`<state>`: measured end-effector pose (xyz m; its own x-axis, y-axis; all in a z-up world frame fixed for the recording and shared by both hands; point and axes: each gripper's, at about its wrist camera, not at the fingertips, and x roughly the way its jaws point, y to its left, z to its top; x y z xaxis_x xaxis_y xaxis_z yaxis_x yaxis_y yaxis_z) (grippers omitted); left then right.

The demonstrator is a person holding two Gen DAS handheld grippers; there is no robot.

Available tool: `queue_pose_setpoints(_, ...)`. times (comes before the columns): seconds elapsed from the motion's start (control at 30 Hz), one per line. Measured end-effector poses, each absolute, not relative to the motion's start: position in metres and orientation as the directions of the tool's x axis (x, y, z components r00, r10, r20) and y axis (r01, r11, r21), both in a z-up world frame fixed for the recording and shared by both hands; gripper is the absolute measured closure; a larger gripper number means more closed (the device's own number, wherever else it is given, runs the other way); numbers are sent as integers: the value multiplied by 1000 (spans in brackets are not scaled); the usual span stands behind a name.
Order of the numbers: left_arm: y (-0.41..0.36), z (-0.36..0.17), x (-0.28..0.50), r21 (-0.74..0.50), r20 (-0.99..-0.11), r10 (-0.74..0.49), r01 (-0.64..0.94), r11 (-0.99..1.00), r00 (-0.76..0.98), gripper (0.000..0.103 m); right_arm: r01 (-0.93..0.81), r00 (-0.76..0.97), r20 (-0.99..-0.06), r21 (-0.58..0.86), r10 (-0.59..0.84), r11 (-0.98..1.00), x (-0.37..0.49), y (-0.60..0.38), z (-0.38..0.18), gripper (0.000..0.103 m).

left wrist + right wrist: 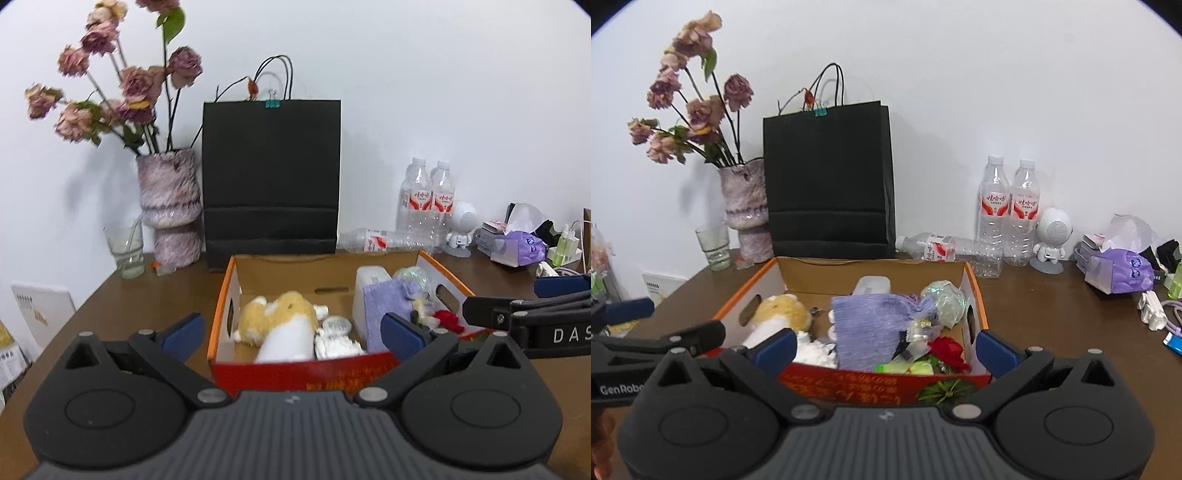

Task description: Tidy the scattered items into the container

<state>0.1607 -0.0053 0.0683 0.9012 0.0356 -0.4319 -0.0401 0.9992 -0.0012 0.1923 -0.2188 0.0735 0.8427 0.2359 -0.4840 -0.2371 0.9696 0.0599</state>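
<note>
An orange-rimmed cardboard box sits on the brown table in front of both grippers. Inside lie a yellow and white plush toy, a purple cloth, a white container, a red rose, crumpled white tissue and a clear wrapped ball. My left gripper is open and empty over the box's near wall. My right gripper is open and empty, also at the near wall. Each gripper shows at the edge of the other's view.
A black paper bag stands behind the box, with a vase of dried roses and a glass to its left. Two upright water bottles, one lying bottle, a white robot figure and a purple tissue pack are at the right.
</note>
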Motion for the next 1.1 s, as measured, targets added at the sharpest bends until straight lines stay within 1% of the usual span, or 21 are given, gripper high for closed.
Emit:
queue_pose_setpoints(0.13,-4,74,145,-28,-444,37,-56,998,895,0,-230,842,-488,63,231,971,174,-217,78,0)
queue_pose_setpoints(0.47,-9,82,114,-21,-445,55,-72,997,894,0,-225,845,-481,75,233,972,140,-220,87,0)
queue_pose_setpoints(1.1,-13,82,103,-16,-452,64,-80,997,890,0,-222,847,-480,73,229,972,126,-223,90,0)
